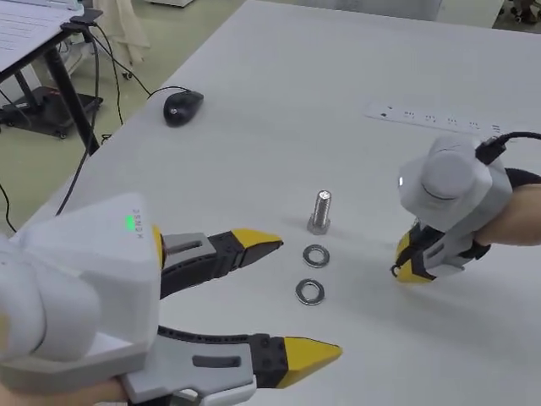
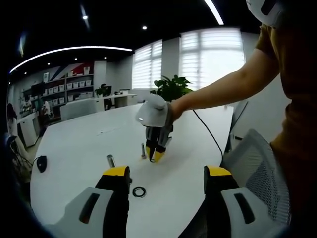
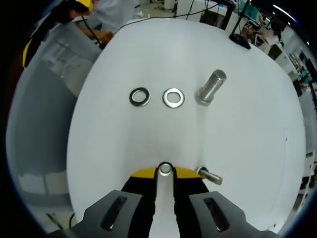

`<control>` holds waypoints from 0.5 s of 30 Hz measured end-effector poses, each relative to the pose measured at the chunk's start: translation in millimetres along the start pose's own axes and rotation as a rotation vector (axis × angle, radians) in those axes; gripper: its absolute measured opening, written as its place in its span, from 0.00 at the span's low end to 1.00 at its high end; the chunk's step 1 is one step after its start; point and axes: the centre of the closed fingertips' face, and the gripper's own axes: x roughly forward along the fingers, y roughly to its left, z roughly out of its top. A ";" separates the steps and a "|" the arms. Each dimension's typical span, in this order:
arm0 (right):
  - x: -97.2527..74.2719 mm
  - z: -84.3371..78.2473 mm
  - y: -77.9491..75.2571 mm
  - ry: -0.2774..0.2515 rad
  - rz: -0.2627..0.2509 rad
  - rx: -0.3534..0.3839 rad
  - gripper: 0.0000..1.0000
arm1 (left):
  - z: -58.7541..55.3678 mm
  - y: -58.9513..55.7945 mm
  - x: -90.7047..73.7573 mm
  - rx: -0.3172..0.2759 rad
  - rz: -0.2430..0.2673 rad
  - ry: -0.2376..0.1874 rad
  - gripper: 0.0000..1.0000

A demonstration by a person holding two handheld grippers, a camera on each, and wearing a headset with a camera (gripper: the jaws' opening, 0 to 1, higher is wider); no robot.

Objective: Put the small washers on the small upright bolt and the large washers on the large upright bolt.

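Left gripper (image 2: pixel 167 173): pale grey-white shell, black jaws with yellow ends; a small green light (image 1: pixel 129 222) glows on the shell at the lower left of the head view.
Right gripper (image 1: pixel 410 269): the same grey-white, black and yellow.
Large bolt (image 1: pixel 319 211): bright silver, finely ridged thread.
Left large washer (image 3: pixel 139 96): dark grey steel, upper middle of the right gripper view.
Right large washer (image 3: pixel 173 97): lighter, shinier silver.
Small washer (image 3: pixel 165 169): pale silver ring between the yellow ends.
Small bolt (image 3: pixel 210 176): silver.
Table (image 1: pixel 279 101): plain off-white.
Mouse (image 1: pixel 182 107): black.
Power strip (image 1: pixel 431 118): white.
Shirt (image 2: pixel 292 74): mustard brown.
Chair (image 2: pixel 257 163): grey mesh.
Plant (image 2: pixel 171 89): green.
Blinds (image 2: pixel 208 49): white, horizontal slats.
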 end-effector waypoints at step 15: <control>-43.8 -17.8 -21.4 -0.015 -0.100 0.076 0.12 | 2.4 -9.8 9.2 0.013 -0.037 -0.001 0.60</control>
